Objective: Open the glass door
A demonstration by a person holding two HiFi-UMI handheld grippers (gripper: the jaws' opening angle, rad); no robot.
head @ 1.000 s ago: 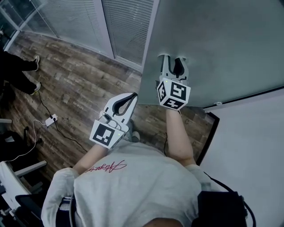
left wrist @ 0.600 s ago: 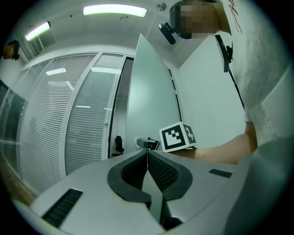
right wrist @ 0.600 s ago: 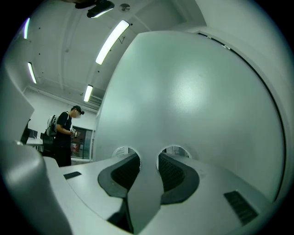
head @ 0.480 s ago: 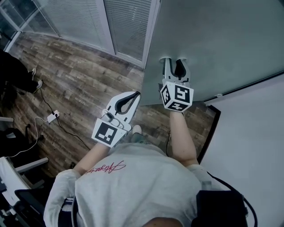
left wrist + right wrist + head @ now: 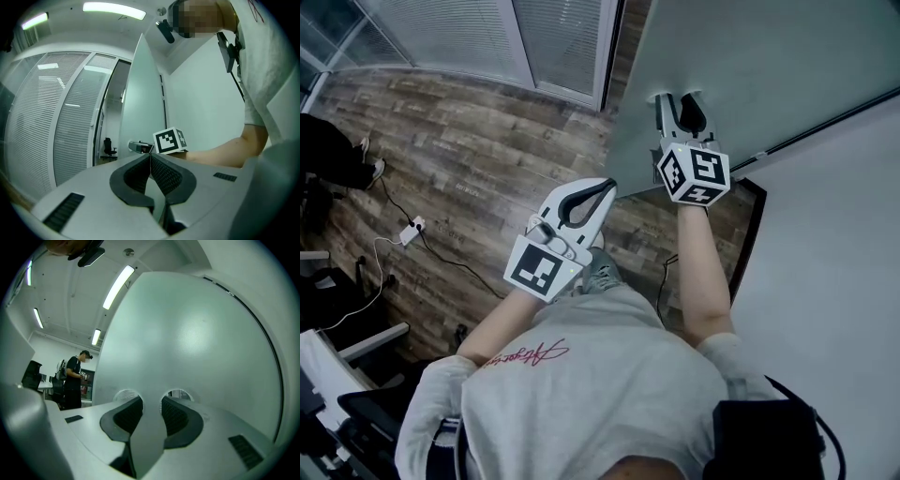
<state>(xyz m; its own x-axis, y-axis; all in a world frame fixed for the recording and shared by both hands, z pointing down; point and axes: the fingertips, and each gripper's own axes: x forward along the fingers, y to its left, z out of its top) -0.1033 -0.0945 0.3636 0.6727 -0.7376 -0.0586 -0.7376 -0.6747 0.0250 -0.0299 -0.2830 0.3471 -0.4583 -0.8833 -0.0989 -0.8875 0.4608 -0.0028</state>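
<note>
The frosted glass door [image 5: 778,66] fills the upper right of the head view, and its free edge stands away from the blind-covered partition. My right gripper [image 5: 677,97] is pressed tip-first against the pane with its jaws slightly apart and nothing between them. In the right gripper view the door [image 5: 187,333] fills the picture and mirrors the tips of that gripper [image 5: 151,400]. My left gripper [image 5: 607,184] hangs in the air left of the door, shut and empty. From the left gripper [image 5: 150,155] I see the door's edge [image 5: 140,103] and the right gripper's marker cube [image 5: 169,140].
Glass partitions with blinds [image 5: 487,37] stand along the top left over a wooden floor [image 5: 469,159]. A power strip with cables [image 5: 410,230] lies at the left, by a person's legs [image 5: 328,155]. A white wall [image 5: 834,281] is at the right. Another person [image 5: 75,378] stands beyond.
The right gripper has moved up and to the right, still against the door. The door's edge has swung further from the partition. The left gripper followed, still shut.
</note>
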